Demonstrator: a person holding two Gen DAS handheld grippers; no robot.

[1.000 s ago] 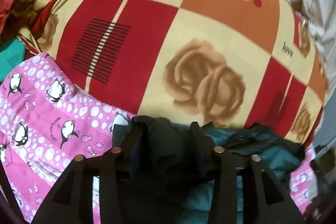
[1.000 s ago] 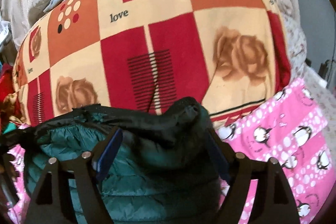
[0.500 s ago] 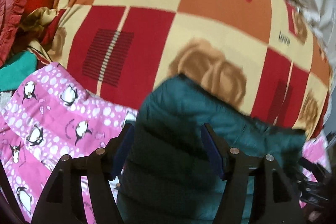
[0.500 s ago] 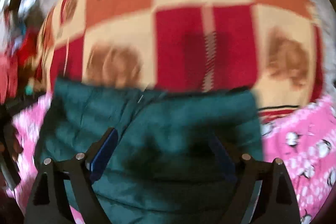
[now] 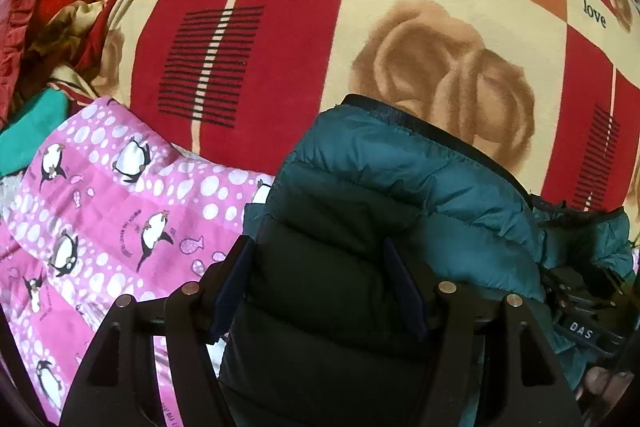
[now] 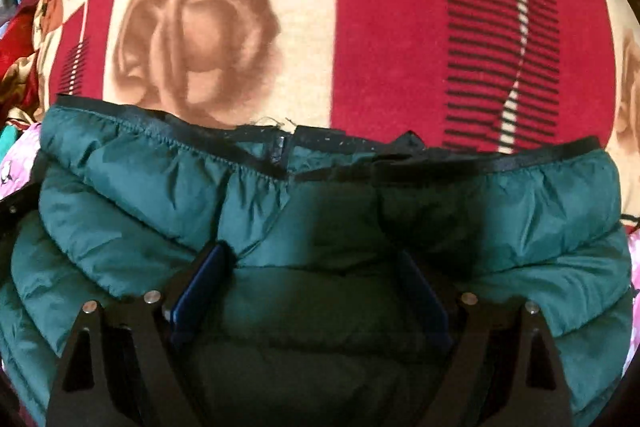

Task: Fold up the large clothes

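A dark teal quilted puffer jacket with black trim lies on the bed and fills the lower half of both views. My left gripper has its blue-padded jaws around a thick fold of the jacket's left end. My right gripper holds the jacket in the same way near its middle, just below the black-trimmed edge. The other gripper's black body shows at the right edge of the left wrist view. The fingertips are partly buried in the padding.
A blanket with red, cream and orange squares and brown roses lies beyond the jacket. A pink penguin-print cloth lies at the left. Red and gold clothes and a teal garment are heaped at the far left.
The jacket's near part has been swung up and forward over itself, toward the rose blanket. The quilted teal outside now faces up. Both grippers moved forward and lower with it.
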